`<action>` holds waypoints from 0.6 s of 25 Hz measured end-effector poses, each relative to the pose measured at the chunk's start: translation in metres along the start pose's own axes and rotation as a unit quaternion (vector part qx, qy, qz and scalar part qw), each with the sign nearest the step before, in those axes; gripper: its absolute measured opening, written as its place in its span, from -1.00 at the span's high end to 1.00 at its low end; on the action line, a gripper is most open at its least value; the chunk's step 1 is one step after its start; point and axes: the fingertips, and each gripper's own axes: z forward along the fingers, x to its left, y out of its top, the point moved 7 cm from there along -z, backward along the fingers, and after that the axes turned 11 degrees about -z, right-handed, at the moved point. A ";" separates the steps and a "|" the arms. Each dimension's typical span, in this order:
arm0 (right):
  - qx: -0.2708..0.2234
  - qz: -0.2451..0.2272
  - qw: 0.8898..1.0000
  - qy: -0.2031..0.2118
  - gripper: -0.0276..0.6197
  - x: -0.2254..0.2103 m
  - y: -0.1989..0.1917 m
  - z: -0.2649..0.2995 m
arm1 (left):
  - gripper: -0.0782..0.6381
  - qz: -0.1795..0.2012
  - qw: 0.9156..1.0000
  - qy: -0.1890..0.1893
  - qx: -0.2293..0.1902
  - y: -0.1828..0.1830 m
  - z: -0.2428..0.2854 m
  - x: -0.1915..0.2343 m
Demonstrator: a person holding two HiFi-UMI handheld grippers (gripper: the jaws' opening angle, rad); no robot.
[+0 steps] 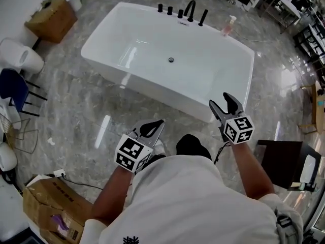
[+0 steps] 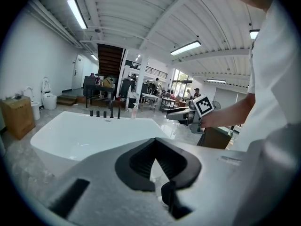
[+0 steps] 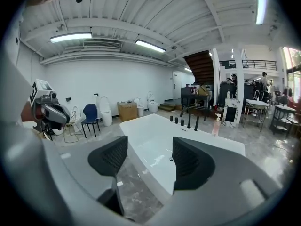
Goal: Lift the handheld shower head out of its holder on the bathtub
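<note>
I count one white bathtub (image 1: pixel 238 55) on the grey marble floor (image 1: pixel 76 111), with a single drain (image 1: pixel 171 60) in its basin. Five black fittings stand in a row on its far rim: three short knobs (image 1: pixel 169 10), one curved spout (image 1: pixel 189 8) and one handheld shower head (image 1: pixel 203 17).

The shower head is the last of the row, at its right end, just beside the spout. It is a slim, dark, stick-like piece, taller than the knobs, and it stands on the rim with a slight lean. I cannot make out its finer detail from here. One pink bottle (image 1: pixel 228 25) stands by the tub's far right corner, a little further along from the shower head.

I have two grippers, both on the near side of the tub and well apart from the fittings. The left gripper (image 1: pixel 158 124) is clenched, its tips meeting, with nothing between the pads. The right gripper (image 1: pixel 221 101) is released, its jaws standing wide with only the tub and floor visible through the gap.

Off to the left I see two cardboard boxes, one at the far side (image 1: pixel 53 17) and one close to me (image 1: pixel 51 207), and one blue chair (image 1: pixel 12 85).
</note>
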 end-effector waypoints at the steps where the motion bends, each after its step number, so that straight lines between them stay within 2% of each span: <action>1: 0.004 -0.002 1.000 0.002 -0.05 -0.002 0.002 0.008 | 0.76 -0.005 1.000 0.001 -0.005 0.003 0.001 0.007; 7: 0.013 -0.009 1.000 0.007 -0.03 -0.042 0.020 0.073 | 0.76 -0.017 1.000 0.015 -0.013 0.035 0.018 0.052; 15: 0.024 -0.018 0.999 0.027 0.01 -0.135 0.031 0.195 | 0.76 -0.044 0.995 0.083 -0.024 0.103 0.066 0.127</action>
